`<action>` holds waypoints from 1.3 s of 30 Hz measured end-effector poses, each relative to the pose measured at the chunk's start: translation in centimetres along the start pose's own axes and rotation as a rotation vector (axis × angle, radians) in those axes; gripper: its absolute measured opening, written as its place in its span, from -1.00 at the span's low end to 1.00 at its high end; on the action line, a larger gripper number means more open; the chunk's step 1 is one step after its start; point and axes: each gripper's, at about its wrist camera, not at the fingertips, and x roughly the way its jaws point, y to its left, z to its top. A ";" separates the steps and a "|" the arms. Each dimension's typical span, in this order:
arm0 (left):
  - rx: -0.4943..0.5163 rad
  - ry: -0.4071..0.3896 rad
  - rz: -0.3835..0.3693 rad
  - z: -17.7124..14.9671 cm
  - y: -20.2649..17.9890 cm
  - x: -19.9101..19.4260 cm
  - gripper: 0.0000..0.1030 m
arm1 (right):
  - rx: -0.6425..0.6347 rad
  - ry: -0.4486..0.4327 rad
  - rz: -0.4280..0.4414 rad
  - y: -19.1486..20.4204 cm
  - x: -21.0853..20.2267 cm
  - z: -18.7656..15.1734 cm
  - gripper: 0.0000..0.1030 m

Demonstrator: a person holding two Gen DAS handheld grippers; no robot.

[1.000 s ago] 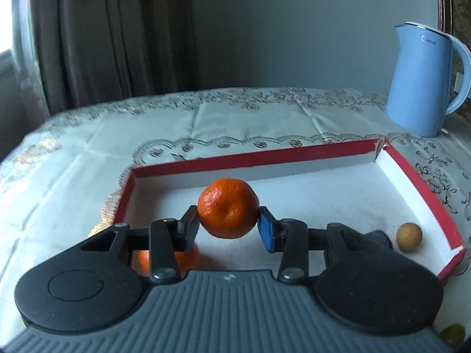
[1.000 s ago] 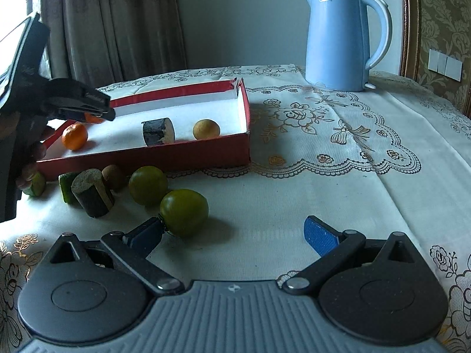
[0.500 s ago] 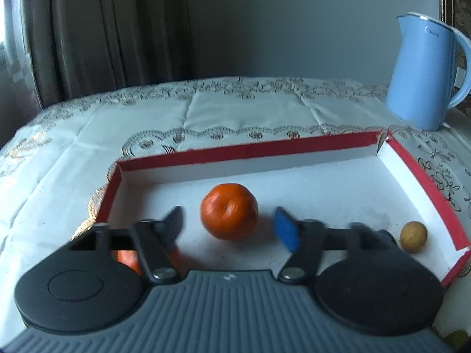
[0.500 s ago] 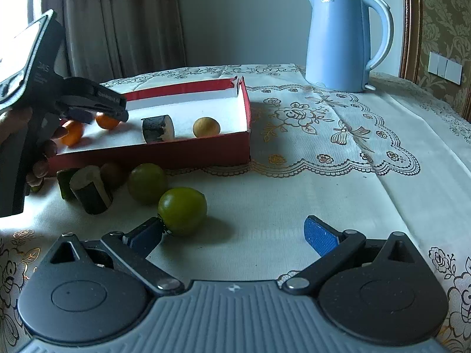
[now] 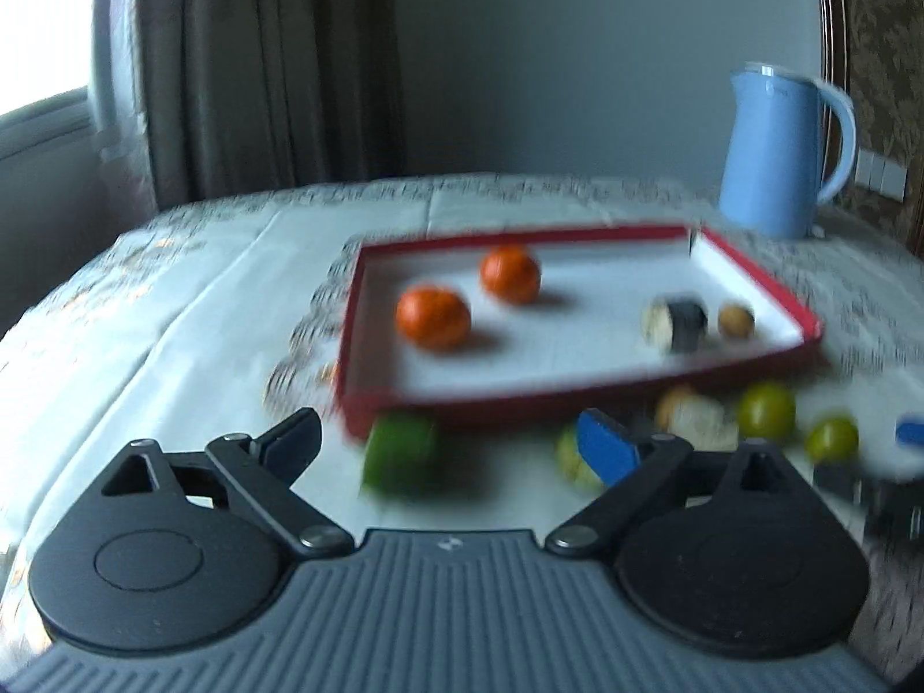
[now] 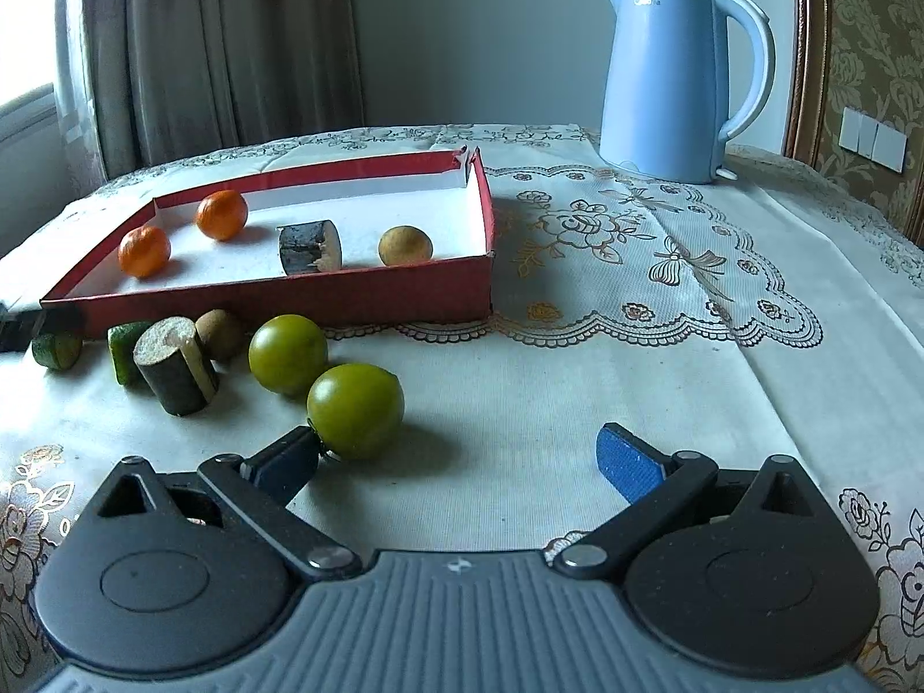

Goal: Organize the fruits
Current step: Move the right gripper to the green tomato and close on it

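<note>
- Right wrist view takes in the table under its pale lace tablecloth (image 6: pixel 664 346), which carries everything else
- Blue electric kettle (image 6: pixel 673 86) stands upright at the far right, well apart from the fruit
- Red-walled cardboard tray (image 6: pixel 369 294) with a white floor sits left of centre; inside it lie two mandarins (image 6: pixel 144 251) (image 6: pixel 222 215) near the left end, a dark-skinned cut chunk (image 6: pixel 309 246) in the middle and a small tan round fruit (image 6: pixel 405 245) to its right
- Left gripper (image 5: pixel 447 450) hovers over the cloth in front of the tray's near wall, its jaws opening wide with nothing gripped; a blurred green cut piece (image 5: pixel 401 453) lies on the cloth beyond the gap
- Right gripper (image 6: pixel 456 462) sits low over the cloth with its jaws spread wide and nothing clasped; its left finger tip (image 6: pixel 283 468) looks to be touching the nearer green round fruit (image 6: pixel 354 410), or lies just beside it
- Second green round fruit (image 6: pixel 287 353) rests just behind the first, the two touching or nearly so
- Left of them, in front of the tray wall, lie a dark-skinned cut cylinder (image 6: pixel 176 367) tilted on its side, a brown kiwi-like fruit (image 6: pixel 219 335), and two small green pieces (image 6: pixel 128 349) (image 6: pixel 56 350)
</note>
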 end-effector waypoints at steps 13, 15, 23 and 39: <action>-0.058 0.093 0.004 -2.2 1.4 1.1 0.95 | -0.010 0.002 -0.005 0.1 0.0 0.0 1.00; -0.055 0.101 0.005 -2.2 1.4 1.3 0.99 | -0.020 0.000 -0.007 0.3 0.0 0.0 1.00; -0.049 0.112 0.016 -2.2 1.3 1.7 1.00 | -0.123 -0.037 0.048 2.0 -0.7 -0.2 1.00; -0.058 0.115 0.011 -2.1 1.5 1.7 1.00 | -0.087 -0.042 0.094 1.8 -0.3 0.3 0.16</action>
